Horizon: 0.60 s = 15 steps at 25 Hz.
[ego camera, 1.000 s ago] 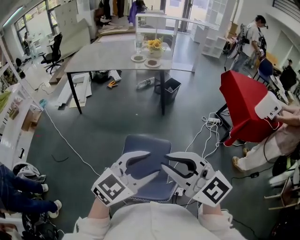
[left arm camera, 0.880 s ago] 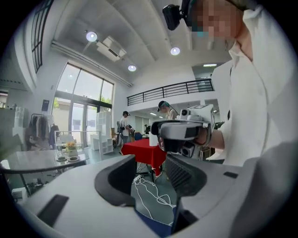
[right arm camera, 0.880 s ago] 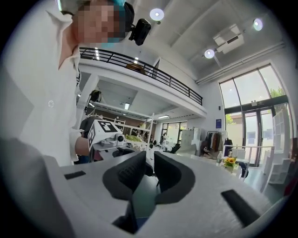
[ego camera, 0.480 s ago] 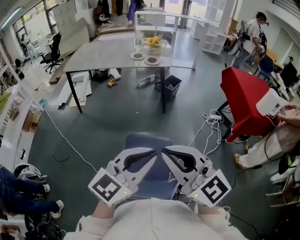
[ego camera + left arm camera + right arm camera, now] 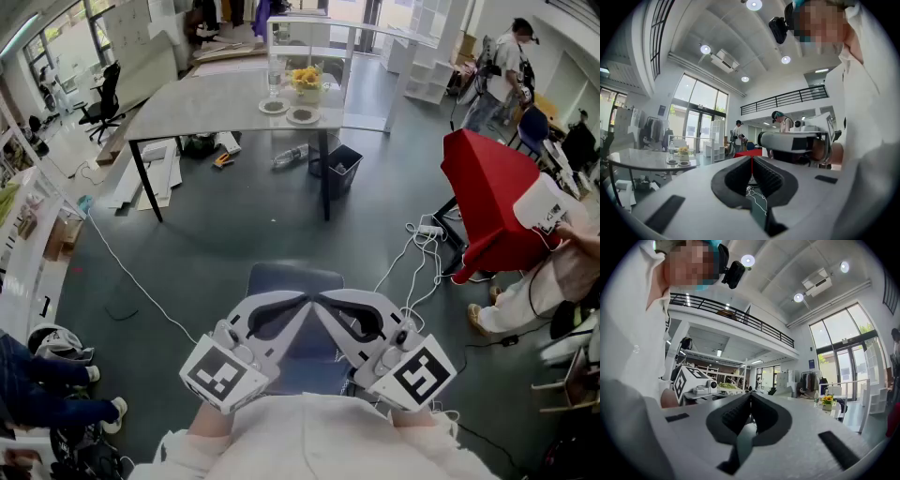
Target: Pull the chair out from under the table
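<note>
Blue padded chair – well apart from grey table | left hand-held gripper – jaws together | right hand-held gripper likewise

Left gripper and right gripper held level side by side close to the body, tips angled inward and almost meeting, both pairs of jaws pressed together with nothing between, marker cubes nearest the wrists

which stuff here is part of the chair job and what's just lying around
Job: blue chair, table, left gripper and right gripper, both shut and empty.
Lying about: black bin, white cables, yellow flowers, red draped thing.
</note>
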Each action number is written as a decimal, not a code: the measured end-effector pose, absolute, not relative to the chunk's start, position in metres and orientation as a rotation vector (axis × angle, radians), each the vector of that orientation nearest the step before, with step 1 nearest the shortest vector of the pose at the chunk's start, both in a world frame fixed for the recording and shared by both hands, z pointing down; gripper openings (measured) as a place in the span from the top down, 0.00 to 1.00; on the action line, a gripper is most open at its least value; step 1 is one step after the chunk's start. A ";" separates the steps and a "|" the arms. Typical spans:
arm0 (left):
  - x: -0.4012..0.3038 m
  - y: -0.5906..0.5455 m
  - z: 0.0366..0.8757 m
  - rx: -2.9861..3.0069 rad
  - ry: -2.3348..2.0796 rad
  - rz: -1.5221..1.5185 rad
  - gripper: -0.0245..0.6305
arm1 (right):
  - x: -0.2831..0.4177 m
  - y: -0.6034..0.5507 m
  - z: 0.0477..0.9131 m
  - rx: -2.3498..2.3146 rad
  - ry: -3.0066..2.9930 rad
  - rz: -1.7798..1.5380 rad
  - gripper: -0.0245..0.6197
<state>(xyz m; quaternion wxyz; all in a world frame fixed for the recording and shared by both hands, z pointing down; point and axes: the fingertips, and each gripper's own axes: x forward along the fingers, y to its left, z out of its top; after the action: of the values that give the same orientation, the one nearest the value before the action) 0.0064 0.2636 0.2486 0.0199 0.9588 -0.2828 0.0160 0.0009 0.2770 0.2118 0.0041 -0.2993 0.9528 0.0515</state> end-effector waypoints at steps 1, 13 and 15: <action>0.007 0.263 0.248 2.974 -0.879 0.046 0.93 | 0.001 0.276 0.212 -0.939 2.990 0.160 0.96; 0.000 0.253 0.251 2.955 -0.904 0.042 0.93 | -0.006 0.265 0.224 -0.924 3.024 0.131 0.96; 0.000 0.253 0.253 2.953 -0.902 0.054 0.93 | -0.006 0.264 0.226 -0.927 3.025 0.120 0.96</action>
<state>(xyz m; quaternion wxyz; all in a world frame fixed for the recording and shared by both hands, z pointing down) 0.0003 0.2528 0.2526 0.0265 0.9559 -0.2920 0.0176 -0.0057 0.2640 0.2256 -0.0122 -0.2929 0.9553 0.0378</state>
